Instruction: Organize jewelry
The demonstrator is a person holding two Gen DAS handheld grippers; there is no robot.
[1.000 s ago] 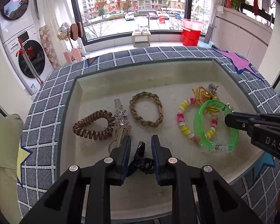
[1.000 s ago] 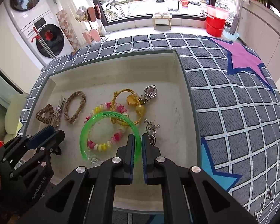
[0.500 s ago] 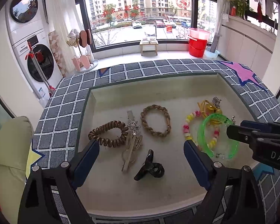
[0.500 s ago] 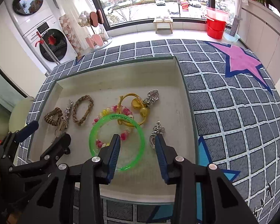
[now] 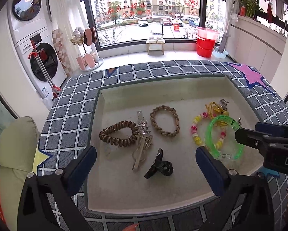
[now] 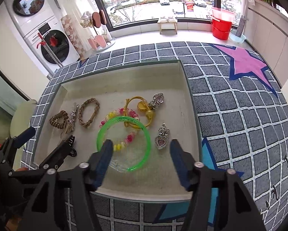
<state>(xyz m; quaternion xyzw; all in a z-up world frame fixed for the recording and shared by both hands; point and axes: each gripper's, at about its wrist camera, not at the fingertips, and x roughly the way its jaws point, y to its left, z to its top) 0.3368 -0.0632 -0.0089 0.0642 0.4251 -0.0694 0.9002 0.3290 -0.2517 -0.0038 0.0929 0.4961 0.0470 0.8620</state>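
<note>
- Shallow cream tray [image 5: 163,88] is seen on the checked counter [image 5: 71,119], jewelry laid across its floor.
- Left to right: brown coil hair tie [image 5: 118,133], rhinestone clip [image 5: 142,144], braided tan bracelet [image 5: 165,123], black claw clip [image 5: 160,166], translucent green bangle [image 6: 123,144] over a pastel bead bracelet [image 5: 196,132], heart pendant [image 6: 161,139].
- Left gripper [image 5: 146,162]: fingers spread wide, nothing pinched.
- Right gripper [image 6: 141,150]: fingers just opening, nothing pinched; bangle's near side lies between them.
</note>
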